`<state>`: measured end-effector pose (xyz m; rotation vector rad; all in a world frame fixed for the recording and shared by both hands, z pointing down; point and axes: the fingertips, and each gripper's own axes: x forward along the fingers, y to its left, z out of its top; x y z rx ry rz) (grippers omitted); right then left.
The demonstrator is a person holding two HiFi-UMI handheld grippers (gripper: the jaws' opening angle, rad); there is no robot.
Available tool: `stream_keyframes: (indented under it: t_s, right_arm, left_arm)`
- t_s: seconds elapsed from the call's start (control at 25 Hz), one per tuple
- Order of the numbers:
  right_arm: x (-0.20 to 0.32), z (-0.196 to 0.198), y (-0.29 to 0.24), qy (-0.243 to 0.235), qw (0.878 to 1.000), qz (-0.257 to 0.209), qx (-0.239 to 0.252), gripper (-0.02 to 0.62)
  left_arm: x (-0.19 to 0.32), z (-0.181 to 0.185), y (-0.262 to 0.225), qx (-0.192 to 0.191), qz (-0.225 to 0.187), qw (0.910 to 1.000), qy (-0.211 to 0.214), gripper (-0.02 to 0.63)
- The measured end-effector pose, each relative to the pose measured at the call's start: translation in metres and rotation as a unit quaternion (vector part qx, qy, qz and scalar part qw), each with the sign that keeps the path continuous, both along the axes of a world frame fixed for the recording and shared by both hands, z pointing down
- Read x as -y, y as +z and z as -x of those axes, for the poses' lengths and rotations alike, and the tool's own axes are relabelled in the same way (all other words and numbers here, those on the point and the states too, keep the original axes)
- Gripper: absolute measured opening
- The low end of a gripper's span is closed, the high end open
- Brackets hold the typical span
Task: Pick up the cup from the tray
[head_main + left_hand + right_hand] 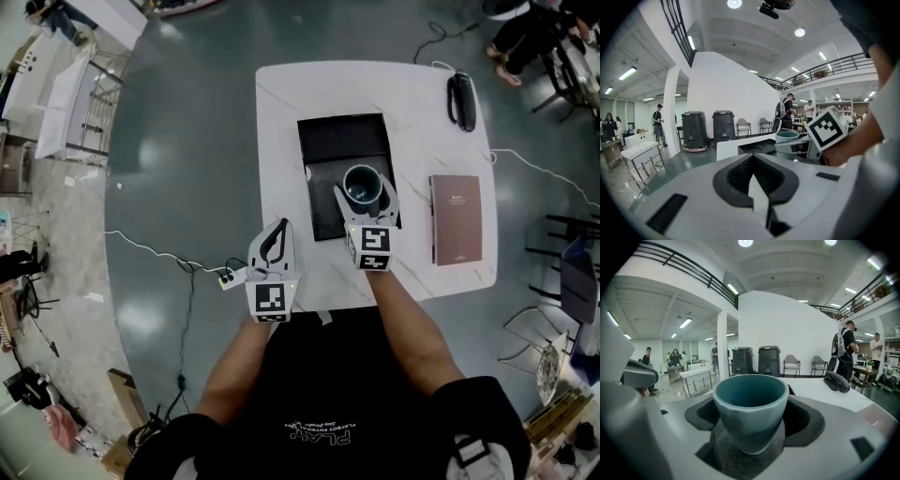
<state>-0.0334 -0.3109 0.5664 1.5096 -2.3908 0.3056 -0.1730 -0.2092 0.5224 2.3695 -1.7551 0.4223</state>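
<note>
A teal cup [362, 185] stands over the near part of the black tray [337, 139] on the white table [281, 112]. My right gripper [366, 195] is shut on the cup, one finger on each side of it. In the right gripper view the cup [750, 408] fills the gap between the jaws, upright and with nothing inside. My left gripper [278, 231] hovers at the table's front left edge, shut and holding nothing; its jaws [753, 164] meet in the left gripper view. From there the cup [787, 136] shows to the right.
A brown book [456, 218] lies right of the tray. A black handset-like object [461, 100] rests at the table's far right corner. A white cable and plug strip [228, 277] lie on the floor at the left. Chairs stand at the right.
</note>
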Motion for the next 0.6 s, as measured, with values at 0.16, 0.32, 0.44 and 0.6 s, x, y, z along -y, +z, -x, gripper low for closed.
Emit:
stream_keyframes:
  t_s: [0.16,0.32,0.44,0.6]
  right_arm:
    - [0.001,0.002,-0.01,-0.018,1.0,-0.016,-0.001,0.387]
    - [-0.002,0.001,-0.026,-0.025,0.999,-0.029,0.002,0.387]
    - [-0.011,-0.003,-0.04,-0.019,0.999,-0.037,0.005,0.386]
    - [-0.029,-0.002,-0.06,-0.014,0.999,-0.046,0.005,0.387]
  left_arm:
    - [0.0,0.001,-0.003,0.0,-0.002,1.0,0.0,-0.003]
    - [-0.002,0.002,-0.005,0.001,-0.003,1.0,0.0,-0.003]
    - [-0.005,0.002,-0.009,-0.003,-0.007,1.0,0.001,-0.003]
    - [-0.01,0.004,-0.015,-0.005,-0.013,0.9999,0.007,-0.003]
